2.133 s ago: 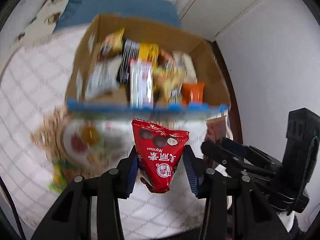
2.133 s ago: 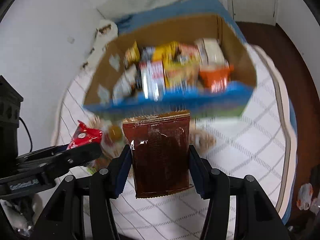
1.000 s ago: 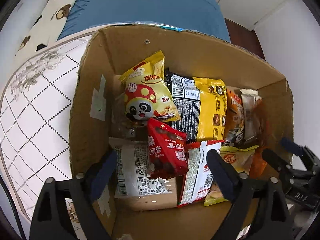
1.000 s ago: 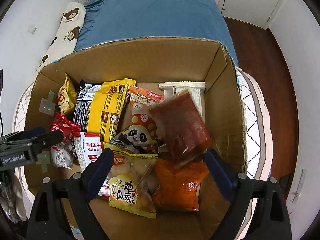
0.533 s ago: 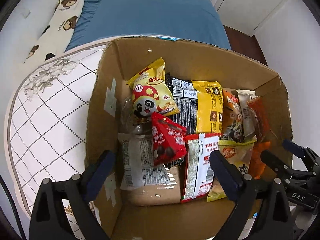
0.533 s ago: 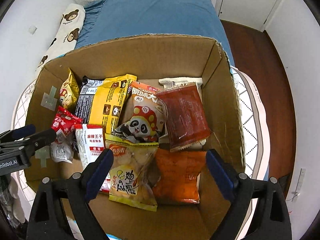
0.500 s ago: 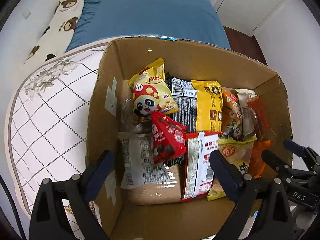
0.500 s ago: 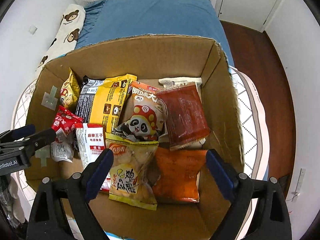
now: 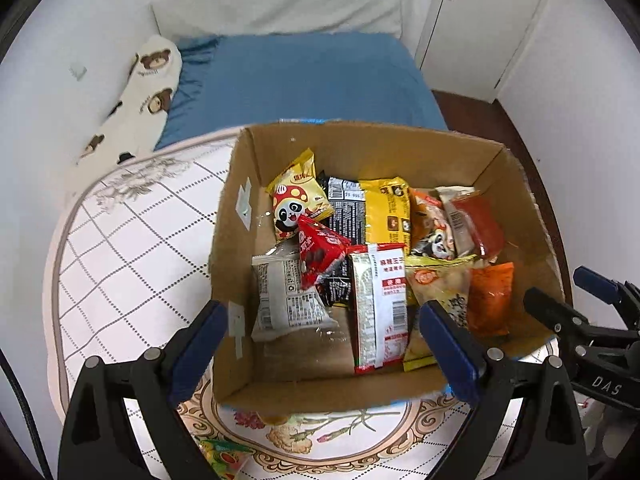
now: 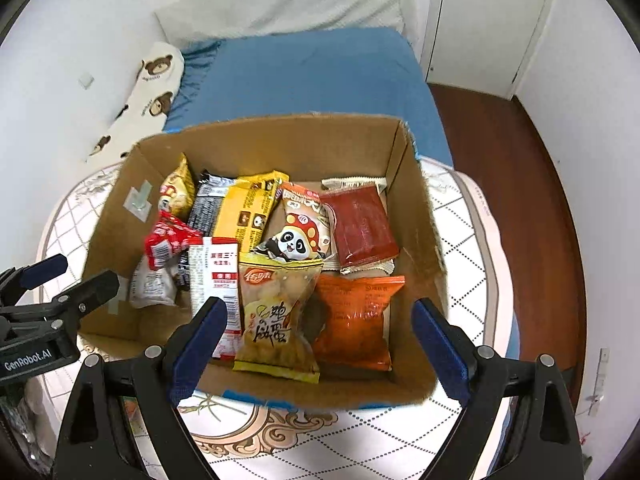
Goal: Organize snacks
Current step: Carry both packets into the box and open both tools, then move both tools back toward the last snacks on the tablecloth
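Note:
An open cardboard box point(image 9: 240, 208) point(image 10: 420, 216) on the patterned mattress holds several snack packs. A small red chocolate pack point(image 9: 320, 250) point(image 10: 168, 240) lies on the packs at the box's left side. A dark red-brown flat pack point(image 10: 362, 226) point(image 9: 478, 222) lies at the right rear. My left gripper point(image 9: 322, 344) is open and empty above the box's near wall. My right gripper point(image 10: 320, 340) is open and empty over the near packs.
A colourful snack pack point(image 9: 222, 454) lies on the mattress point(image 9: 120, 264) in front of the box. A blue bed point(image 9: 300, 76) and bear-print pillow point(image 9: 136, 96) lie behind. A white door point(image 10: 480, 20) and wooden floor point(image 10: 500, 152) are at right.
Both grippers let go of their packs, which now lie in the box. Both grippers have since drawn back and up from the box, jaws wide open.

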`<state>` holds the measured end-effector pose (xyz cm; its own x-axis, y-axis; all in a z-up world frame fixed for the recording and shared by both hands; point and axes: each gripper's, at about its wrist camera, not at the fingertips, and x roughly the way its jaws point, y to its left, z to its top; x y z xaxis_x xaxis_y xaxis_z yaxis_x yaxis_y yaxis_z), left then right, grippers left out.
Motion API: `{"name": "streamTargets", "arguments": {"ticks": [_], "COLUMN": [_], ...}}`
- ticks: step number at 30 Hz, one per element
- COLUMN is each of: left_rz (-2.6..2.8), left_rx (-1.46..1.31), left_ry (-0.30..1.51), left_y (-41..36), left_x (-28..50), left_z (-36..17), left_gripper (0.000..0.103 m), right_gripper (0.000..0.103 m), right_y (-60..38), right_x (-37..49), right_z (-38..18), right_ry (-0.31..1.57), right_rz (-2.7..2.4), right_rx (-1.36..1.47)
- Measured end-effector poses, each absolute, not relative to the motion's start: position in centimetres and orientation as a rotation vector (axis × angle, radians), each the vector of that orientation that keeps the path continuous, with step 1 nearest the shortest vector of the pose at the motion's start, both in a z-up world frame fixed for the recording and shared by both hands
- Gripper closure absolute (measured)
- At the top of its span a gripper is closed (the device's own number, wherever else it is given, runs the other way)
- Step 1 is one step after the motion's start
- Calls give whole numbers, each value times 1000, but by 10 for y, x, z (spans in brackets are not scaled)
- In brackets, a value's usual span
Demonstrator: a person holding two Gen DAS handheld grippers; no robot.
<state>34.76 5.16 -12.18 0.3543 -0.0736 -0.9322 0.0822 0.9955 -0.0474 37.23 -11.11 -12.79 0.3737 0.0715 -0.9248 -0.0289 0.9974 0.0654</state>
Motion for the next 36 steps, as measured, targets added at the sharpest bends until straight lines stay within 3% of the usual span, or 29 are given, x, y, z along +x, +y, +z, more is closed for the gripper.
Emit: {"name": "streamTargets", "arguments": {"ticks": [24,30,36], "left_rz": [-90,-17,216], "left_rx": [-17,-55,4], "left_ry": [952,994,1116], "left_y": [40,58,105], "left_x": [225,219,203], "left_z": [-32,-52,-110], "left_gripper": [5,5,5], "right_gripper": [8,8,8], "right_y": [-126,-127,-96], "right_x": [238,226,221], "right_z": [-26,-53,-134], "right_ry": [916,992,1175], "right_rz": [70,115,254], "right_rx": [87,158,236]}}
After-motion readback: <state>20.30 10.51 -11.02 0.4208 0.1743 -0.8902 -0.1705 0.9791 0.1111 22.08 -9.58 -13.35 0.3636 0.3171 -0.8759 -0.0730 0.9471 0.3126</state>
